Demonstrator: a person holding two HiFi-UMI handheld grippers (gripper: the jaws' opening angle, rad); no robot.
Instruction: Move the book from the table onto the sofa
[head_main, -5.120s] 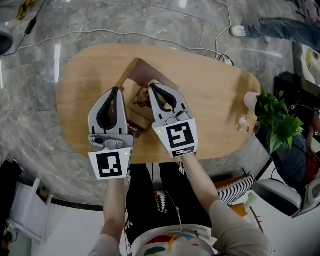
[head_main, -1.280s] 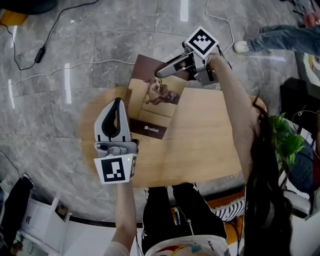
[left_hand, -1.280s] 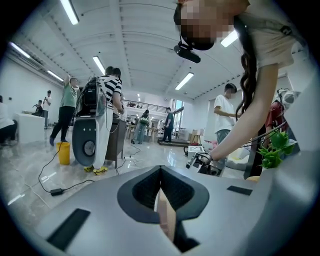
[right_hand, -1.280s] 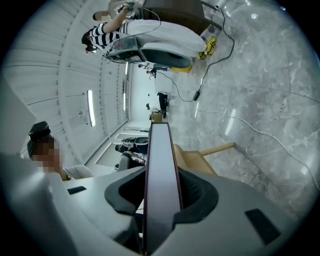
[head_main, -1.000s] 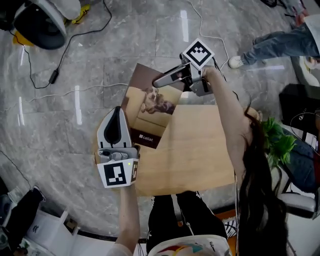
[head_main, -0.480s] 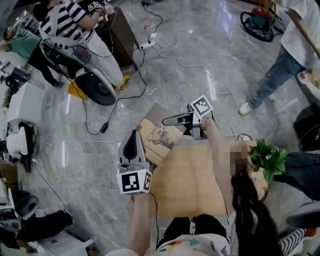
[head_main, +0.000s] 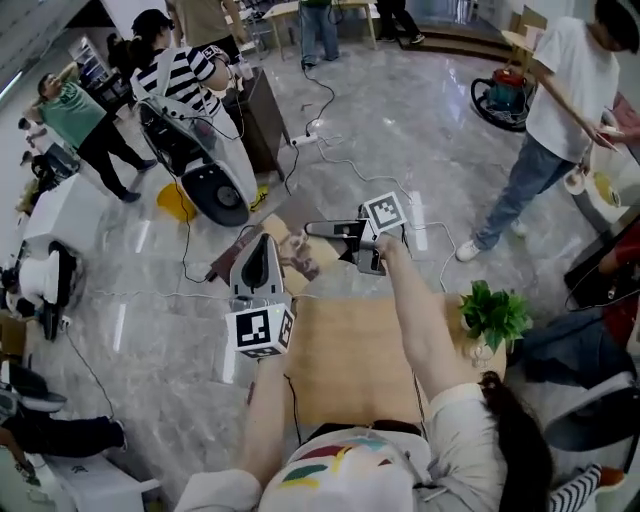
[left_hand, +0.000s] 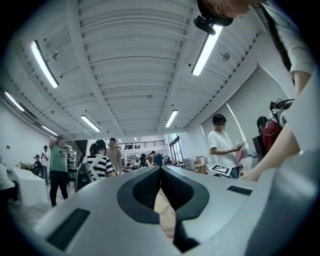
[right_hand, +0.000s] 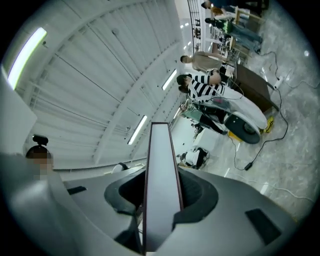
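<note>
The book (head_main: 300, 255), brown-covered with a dog picture, hangs in the air beyond the far edge of the wooden table (head_main: 350, 360), held between both grippers. My left gripper (head_main: 262, 242) is shut on its near left edge; in the left gripper view a pale strip of the book (left_hand: 164, 212) shows between the closed jaws of the left gripper (left_hand: 160, 170). My right gripper (head_main: 312, 229) comes in from the right and is shut on the far edge. In the right gripper view the book (right_hand: 160, 145) stands edge-on with its white page block clamped in the right gripper (right_hand: 159, 175).
A potted plant (head_main: 492, 312) stands at the table's right end. On the marble floor beyond are cables (head_main: 330, 150), a white machine (head_main: 200, 165) and a red and teal vacuum (head_main: 505, 95). Several people stand around, one in a white shirt (head_main: 565, 90).
Both grippers have risen with the book, from just over the table's far edge to well above it. The head view has tipped up, so the room beyond the table now shows.
</note>
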